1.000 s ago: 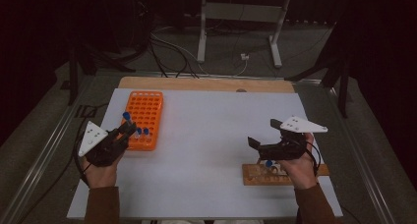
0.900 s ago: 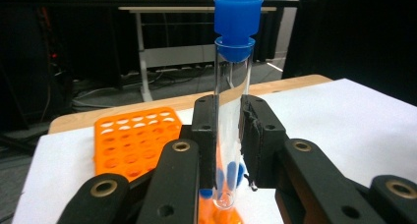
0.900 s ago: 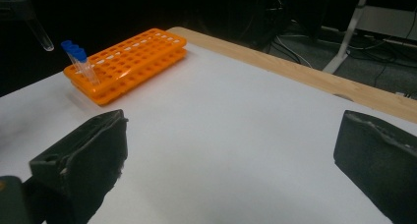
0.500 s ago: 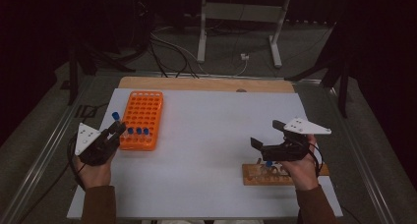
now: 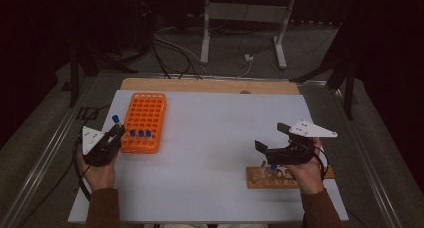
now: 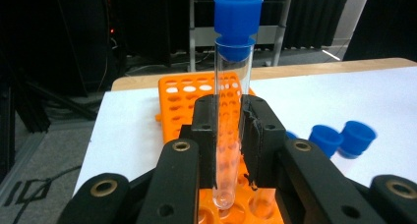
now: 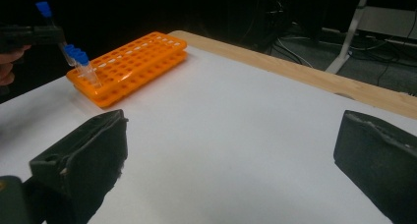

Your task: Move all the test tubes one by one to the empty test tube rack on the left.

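— Test tube [image 6: 231, 116], clear glass with a blue cap: where is it?
— Pinched upright in the left gripper [image 6: 230, 140], just above the orange plastic rack [image 5: 145, 119].
— Progress?
— Three capped tubes [image 5: 140, 133] are racked; the wooden holder [image 5: 280, 178] under the spread right gripper [image 5: 272, 143] keeps more.

No legible text, label, brand, number or sign found. The orange rack [image 5: 144, 121], the capped tube [image 6: 231, 86], the wooden rack [image 5: 280, 178] and the white table [image 5: 215, 138] carry no readable markings.
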### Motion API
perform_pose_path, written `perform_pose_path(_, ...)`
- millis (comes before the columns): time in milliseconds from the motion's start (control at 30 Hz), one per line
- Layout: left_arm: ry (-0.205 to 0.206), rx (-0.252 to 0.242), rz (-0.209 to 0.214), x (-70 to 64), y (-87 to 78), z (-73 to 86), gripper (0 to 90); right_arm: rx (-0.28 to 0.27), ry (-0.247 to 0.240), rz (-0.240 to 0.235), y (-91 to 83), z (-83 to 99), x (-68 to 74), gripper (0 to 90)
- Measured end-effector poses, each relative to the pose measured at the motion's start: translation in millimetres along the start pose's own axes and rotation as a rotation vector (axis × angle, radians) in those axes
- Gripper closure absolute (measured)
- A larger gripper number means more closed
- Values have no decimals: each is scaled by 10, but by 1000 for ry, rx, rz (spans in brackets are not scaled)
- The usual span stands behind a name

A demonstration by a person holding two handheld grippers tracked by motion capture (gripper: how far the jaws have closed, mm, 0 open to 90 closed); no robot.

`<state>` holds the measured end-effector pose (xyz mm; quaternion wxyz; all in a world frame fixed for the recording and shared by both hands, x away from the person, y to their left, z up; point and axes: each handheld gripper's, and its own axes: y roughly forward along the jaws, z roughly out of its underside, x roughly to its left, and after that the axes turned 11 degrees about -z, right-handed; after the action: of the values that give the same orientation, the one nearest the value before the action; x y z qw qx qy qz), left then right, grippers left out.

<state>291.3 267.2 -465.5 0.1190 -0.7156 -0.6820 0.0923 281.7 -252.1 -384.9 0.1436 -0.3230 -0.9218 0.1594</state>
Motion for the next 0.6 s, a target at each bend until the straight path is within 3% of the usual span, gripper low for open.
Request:
perform_pose_path(300, -23, 39, 26, -13, 98, 125, 783, -2, 1, 1, -4, 10, -2, 0)
perform_pose_path(500, 12, 132, 38, -44, 190, 248, 783, 1, 2, -3, -3, 26, -5, 0)
perform_pose_path(600, 6, 154, 41, -33, 203, 276, 785, 3, 3, -3, -13, 39, -9, 0)
